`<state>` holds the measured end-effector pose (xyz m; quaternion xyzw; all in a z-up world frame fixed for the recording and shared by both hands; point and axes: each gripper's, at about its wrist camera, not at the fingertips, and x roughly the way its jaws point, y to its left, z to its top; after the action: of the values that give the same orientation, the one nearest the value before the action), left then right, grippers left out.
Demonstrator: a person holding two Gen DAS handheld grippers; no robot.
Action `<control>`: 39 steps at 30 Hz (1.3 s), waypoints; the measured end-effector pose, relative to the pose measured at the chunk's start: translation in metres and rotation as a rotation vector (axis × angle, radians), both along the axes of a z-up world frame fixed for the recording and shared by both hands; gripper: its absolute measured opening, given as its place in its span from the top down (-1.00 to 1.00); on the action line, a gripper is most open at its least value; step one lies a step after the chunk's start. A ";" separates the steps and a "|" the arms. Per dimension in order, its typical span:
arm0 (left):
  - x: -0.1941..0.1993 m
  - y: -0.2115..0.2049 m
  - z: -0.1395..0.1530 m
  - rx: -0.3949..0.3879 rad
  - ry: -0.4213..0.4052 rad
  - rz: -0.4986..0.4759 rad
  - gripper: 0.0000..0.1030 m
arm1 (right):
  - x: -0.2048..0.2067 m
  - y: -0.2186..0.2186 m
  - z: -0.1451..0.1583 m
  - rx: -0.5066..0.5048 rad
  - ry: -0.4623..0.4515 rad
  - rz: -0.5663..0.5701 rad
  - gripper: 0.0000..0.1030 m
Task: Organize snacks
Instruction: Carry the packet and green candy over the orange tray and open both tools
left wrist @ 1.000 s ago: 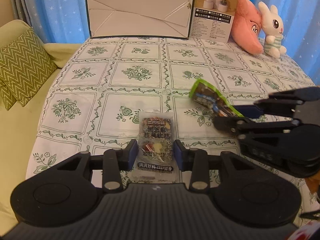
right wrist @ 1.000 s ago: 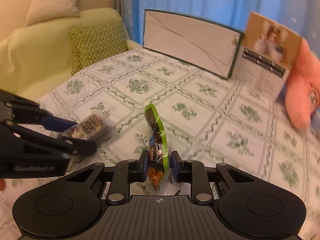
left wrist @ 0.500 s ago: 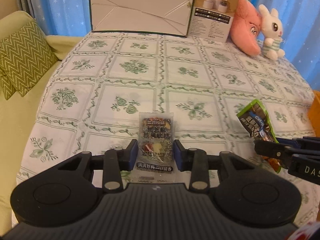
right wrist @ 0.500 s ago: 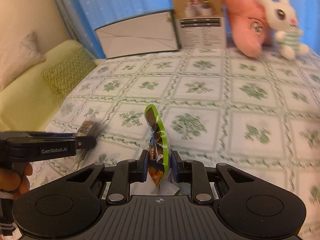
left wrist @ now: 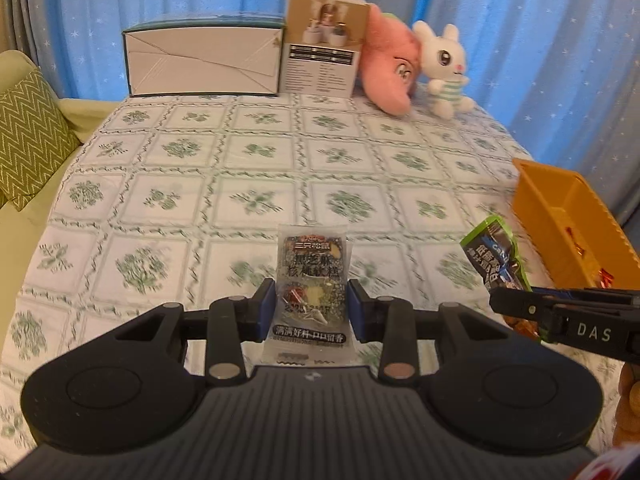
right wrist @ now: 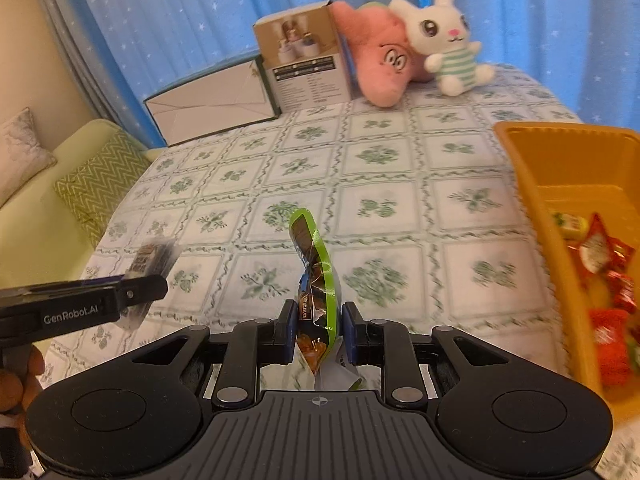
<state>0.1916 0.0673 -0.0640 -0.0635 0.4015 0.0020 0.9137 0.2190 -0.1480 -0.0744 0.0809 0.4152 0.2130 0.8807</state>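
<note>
My left gripper [left wrist: 311, 312] is shut on a clear packet of dark nut snack [left wrist: 312, 276], held above the floral tablecloth. The same packet [right wrist: 154, 258] shows blurred at the left of the right wrist view. My right gripper [right wrist: 318, 334] is shut on a green-edged snack bag [right wrist: 316, 276] standing on edge between the pads. That bag [left wrist: 494, 256] and the right gripper [left wrist: 520, 304] appear at the right of the left wrist view. An orange bin [right wrist: 560, 168] holding several red-wrapped snacks [right wrist: 604, 256] stands at the right, close to the right gripper.
At the far edge of the table [left wrist: 260, 152] stand a white box [left wrist: 200, 62], a brown product box [left wrist: 322, 44], a pink plush [left wrist: 390, 72] and a white rabbit plush [left wrist: 442, 68]. A sofa with a green zigzag cushion [left wrist: 28, 136] lies left. Blue curtains hang behind.
Both grippers have swung right and lifted with their packets. The orange bin has come into view at the right. The right gripper has rolled, so the table now looks level.
</note>
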 end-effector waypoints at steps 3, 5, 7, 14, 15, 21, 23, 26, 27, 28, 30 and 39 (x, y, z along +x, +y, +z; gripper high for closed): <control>-0.019 -0.019 0.008 0.013 -0.001 -0.011 0.34 | -0.020 -0.016 0.008 0.000 -0.006 -0.030 0.54; -0.031 -0.030 0.012 0.008 0.002 -0.019 0.34 | -0.034 -0.026 0.012 -0.004 -0.008 -0.042 0.54; -0.042 -0.039 0.016 0.013 0.005 -0.019 0.34 | -0.047 -0.035 0.016 -0.010 -0.013 -0.053 0.54; -0.077 -0.069 0.028 0.007 0.007 -0.034 0.34 | -0.086 -0.068 0.025 -0.023 -0.021 -0.094 0.54; -0.081 -0.072 0.030 0.009 0.007 -0.037 0.34 | -0.091 -0.072 0.026 -0.022 -0.020 -0.100 0.54; -0.098 -0.094 0.035 0.006 0.006 -0.046 0.34 | -0.113 -0.088 0.029 -0.018 -0.020 -0.114 0.54; -0.101 -0.100 0.036 0.008 0.006 -0.053 0.34 | -0.118 -0.093 0.029 -0.020 -0.020 -0.119 0.54; -0.104 -0.107 0.037 0.009 0.009 -0.062 0.34 | -0.124 -0.099 0.031 -0.019 -0.023 -0.126 0.54; -0.104 -0.109 0.037 0.010 0.010 -0.067 0.34 | -0.125 -0.101 0.032 -0.019 -0.026 -0.129 0.54; -0.105 -0.111 0.038 0.010 0.009 -0.072 0.34 | -0.126 -0.103 0.034 -0.020 -0.028 -0.131 0.54; -0.106 -0.115 0.039 0.013 0.004 -0.079 0.34 | -0.128 -0.106 0.035 -0.019 -0.033 -0.137 0.54; -0.105 -0.129 0.044 0.021 -0.004 -0.108 0.34 | -0.133 -0.120 0.043 -0.022 -0.046 -0.162 0.54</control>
<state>0.0862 -0.0621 -0.0204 -0.0319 0.4026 -0.0433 0.9138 0.0860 -0.2680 -0.0316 0.0998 0.3890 0.1382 0.9053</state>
